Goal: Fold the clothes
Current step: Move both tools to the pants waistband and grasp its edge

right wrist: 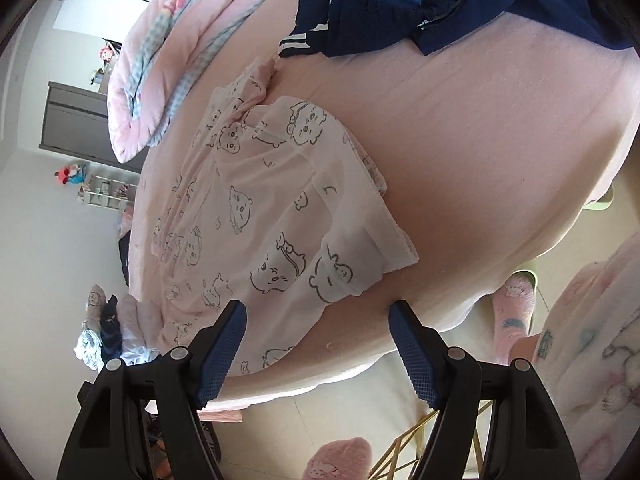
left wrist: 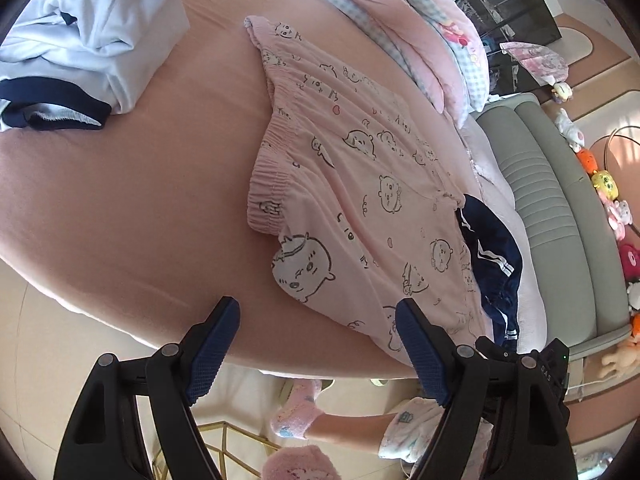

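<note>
Pink pyjama trousers (left wrist: 360, 184) printed with cartoon animals lie flat on the pink bed (left wrist: 120, 208), elastic waistband to the left, legs running toward the near edge. My left gripper (left wrist: 318, 312) hovers open just above the bed's near edge, its right finger over the trouser hem. In the right wrist view the same trousers (right wrist: 256, 216) lie folded over, and my right gripper (right wrist: 318, 314) is open over their near corner with nothing between its fingers.
A light blue and navy garment pile (left wrist: 76, 40) sits at the far left. A navy striped garment (left wrist: 488, 256) lies beside the trousers, also the navy garment (right wrist: 440, 4). A pink checked quilt (left wrist: 400, 12) is at the back. A person's legs in pink socks (left wrist: 296, 412) stand below.
</note>
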{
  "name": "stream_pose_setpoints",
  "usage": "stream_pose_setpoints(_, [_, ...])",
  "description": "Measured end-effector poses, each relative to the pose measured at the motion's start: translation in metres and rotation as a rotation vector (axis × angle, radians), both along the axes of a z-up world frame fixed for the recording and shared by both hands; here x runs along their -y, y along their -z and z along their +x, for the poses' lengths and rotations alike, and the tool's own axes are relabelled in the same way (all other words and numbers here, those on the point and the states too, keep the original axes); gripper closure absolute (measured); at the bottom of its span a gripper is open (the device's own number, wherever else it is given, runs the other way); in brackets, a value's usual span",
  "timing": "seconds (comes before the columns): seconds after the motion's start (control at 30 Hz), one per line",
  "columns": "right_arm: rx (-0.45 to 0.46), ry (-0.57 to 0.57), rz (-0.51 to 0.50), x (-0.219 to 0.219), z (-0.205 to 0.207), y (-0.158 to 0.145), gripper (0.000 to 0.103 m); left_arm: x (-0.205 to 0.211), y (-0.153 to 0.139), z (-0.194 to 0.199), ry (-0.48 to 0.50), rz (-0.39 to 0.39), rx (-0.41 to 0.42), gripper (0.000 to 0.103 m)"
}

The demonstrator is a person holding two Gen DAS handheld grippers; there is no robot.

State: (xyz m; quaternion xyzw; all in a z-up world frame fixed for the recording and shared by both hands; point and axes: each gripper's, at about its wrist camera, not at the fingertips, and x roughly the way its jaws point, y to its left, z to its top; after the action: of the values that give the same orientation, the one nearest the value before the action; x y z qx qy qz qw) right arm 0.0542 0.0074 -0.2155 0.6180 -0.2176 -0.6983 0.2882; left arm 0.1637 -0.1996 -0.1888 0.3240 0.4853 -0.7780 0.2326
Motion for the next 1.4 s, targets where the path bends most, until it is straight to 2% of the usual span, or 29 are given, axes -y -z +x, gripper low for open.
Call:
stream_pose_setpoints(0.07, [0.004,0.0,-0.018,0.0,0.0,0.001,0.026,-0.001,0.0,-0.003,0.007,-0.009,0.006,0.023])
stream_pose_setpoints(0.23, [0.029,0.043,-0.071,-0.003,-0.003,0.004,0.024,0.007,0.001,-0.008,-0.004,0.006,-0.02,0.023])
stream_pose_setpoints(0.6, [-0.019,0.036,-0.148,0.003,-0.02,0.0,0.024,0.038,0.003,-0.021,-0.032,0.012,-0.048,0.024])
stream_pose_setpoints(0.83, [-0.029,0.039,-0.195,0.004,-0.028,0.006,0.025,0.052,0.008,-0.028,-0.002,0.036,-0.05,0.024])
stream_pose_setpoints(0.9, [-0.016,0.06,-0.212,0.0,-0.029,0.013,0.03,0.053,0.011,-0.023,0.001,0.05,-0.073,0.024])
stream_pose_setpoints(0.97, [0.022,0.111,-0.237,-0.011,-0.028,0.023,0.053,0.054,0.014,-0.019,0.01,0.064,-0.096,0.024])
stream_pose_setpoints(1.0, [0.043,0.127,-0.23,-0.014,-0.029,0.028,0.062,0.054,0.015,-0.017,0.014,0.071,-0.111,0.024])
stream_pose_setpoints(1.07, [0.084,0.154,-0.207,-0.022,-0.031,0.039,0.1,0.058,0.018,-0.013,0.02,0.092,-0.143,0.024])
stream_pose_setpoints(1.17, [0.131,0.187,-0.286,-0.03,-0.031,0.053,0.1,0.067,0.023,-0.004,0.002,0.159,-0.205,0.024])
stream_pose_setpoints(1.27, [0.117,0.177,-0.284,-0.029,-0.03,0.052,0.1,0.073,0.026,0.002,-0.01,0.206,-0.239,0.024])
stream_pose_setpoints(1.37, [0.087,0.15,-0.256,-0.026,-0.029,0.048,0.1,0.073,0.026,0.003,-0.02,0.2,-0.223,0.03])
stream_pose_setpoints(1.4, [0.083,0.147,-0.251,-0.025,-0.029,0.047,0.1,0.072,0.027,0.005,-0.028,0.195,-0.217,0.036])
